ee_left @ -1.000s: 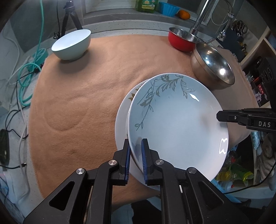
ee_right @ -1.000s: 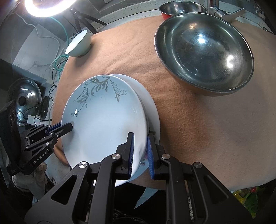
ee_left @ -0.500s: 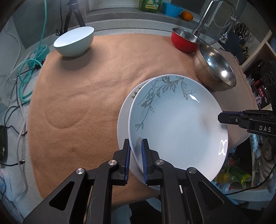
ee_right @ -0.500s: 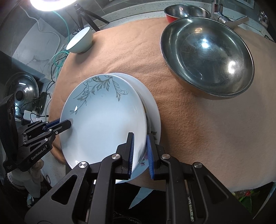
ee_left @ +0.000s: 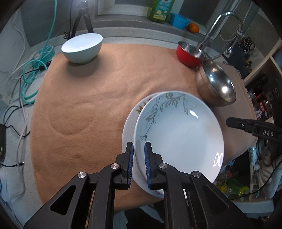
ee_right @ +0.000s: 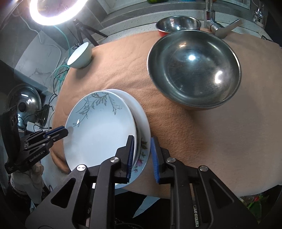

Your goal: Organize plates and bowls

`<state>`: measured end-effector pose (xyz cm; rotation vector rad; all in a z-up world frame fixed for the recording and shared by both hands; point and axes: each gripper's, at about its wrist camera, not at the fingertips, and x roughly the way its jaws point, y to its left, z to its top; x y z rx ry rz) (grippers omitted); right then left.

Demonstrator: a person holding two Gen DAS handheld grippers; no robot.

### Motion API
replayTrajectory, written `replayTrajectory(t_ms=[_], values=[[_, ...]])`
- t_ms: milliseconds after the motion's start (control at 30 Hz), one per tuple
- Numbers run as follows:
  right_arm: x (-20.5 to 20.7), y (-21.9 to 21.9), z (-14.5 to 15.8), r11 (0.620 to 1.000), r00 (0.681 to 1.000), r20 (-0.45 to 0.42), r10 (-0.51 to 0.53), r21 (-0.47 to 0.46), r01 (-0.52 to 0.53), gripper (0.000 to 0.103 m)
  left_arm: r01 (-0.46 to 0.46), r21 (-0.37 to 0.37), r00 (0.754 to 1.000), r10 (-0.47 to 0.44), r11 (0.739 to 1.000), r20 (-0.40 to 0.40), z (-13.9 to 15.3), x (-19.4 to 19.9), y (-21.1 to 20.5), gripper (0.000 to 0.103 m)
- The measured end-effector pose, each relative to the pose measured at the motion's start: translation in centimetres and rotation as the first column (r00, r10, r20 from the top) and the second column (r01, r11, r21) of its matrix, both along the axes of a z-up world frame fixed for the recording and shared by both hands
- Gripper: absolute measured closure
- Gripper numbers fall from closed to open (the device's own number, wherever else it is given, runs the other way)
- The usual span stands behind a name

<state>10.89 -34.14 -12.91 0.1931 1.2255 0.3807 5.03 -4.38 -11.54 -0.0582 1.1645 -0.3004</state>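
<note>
A pale blue plate with a grey leaf pattern [ee_left: 178, 133] lies on a white flowered plate [ee_left: 130, 121] near the front edge of the tan cloth. My left gripper [ee_left: 138, 164] is shut on the blue plate's near rim. My right gripper [ee_right: 142, 157] has its jaws apart around the rims of both plates [ee_right: 100, 130], on the side away from the left gripper. A large steel bowl [ee_right: 193, 68], a red bowl [ee_left: 190, 53] and a white bowl [ee_left: 82, 47] stand further back.
The tan cloth [ee_left: 98, 98] covers the round table. A faucet [ee_left: 216, 30] rises behind the red bowl. Cables [ee_left: 30, 74] lie off the table's left side. A ring light [ee_right: 52, 10] and a tripod stand behind the white bowl.
My right gripper's jaws have opened and let go of the plates. Both cameras have drawn back a little from the table. The left gripper still holds the blue plate.
</note>
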Motion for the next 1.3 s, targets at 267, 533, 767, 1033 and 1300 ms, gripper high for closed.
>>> replayTrajectory(t_ms=[267,533,767,1033,1300], values=[[-0.4,-2.6,2.3,0.998,0.992,0.110,-0.065,-0.008,0.066,0.057,-0.039,-0.104,0.999,0.042,0.994,0.027,1.3,1.0,-0.1,0.092],[0.7,-7.2,3.4,0.983,0.972,0.148,-0.183,0.017,0.182,0.048,-0.026,-0.176,0.998,0.037,0.984,0.056,2.3,2.5,-2.1,0.092],[2.7,-10.8,3.4,0.965,0.952,0.164,-0.257,0.000,0.261,0.048,0.014,-0.214,0.998,-0.002,0.977,0.057,2.5,4.4,-5.3,0.092],[4.6,-12.3,2.3,0.963,0.954,0.145,-0.263,-0.019,0.268,0.048,0.055,-0.243,0.998,-0.049,0.968,0.032,2.0,6.7,-9.1,0.081],[6.8,-13.2,1.1,0.966,0.961,0.104,-0.254,-0.009,0.257,0.048,0.084,-0.245,0.996,-0.083,0.966,0.015,1.3,9.1,-12.2,0.080]])
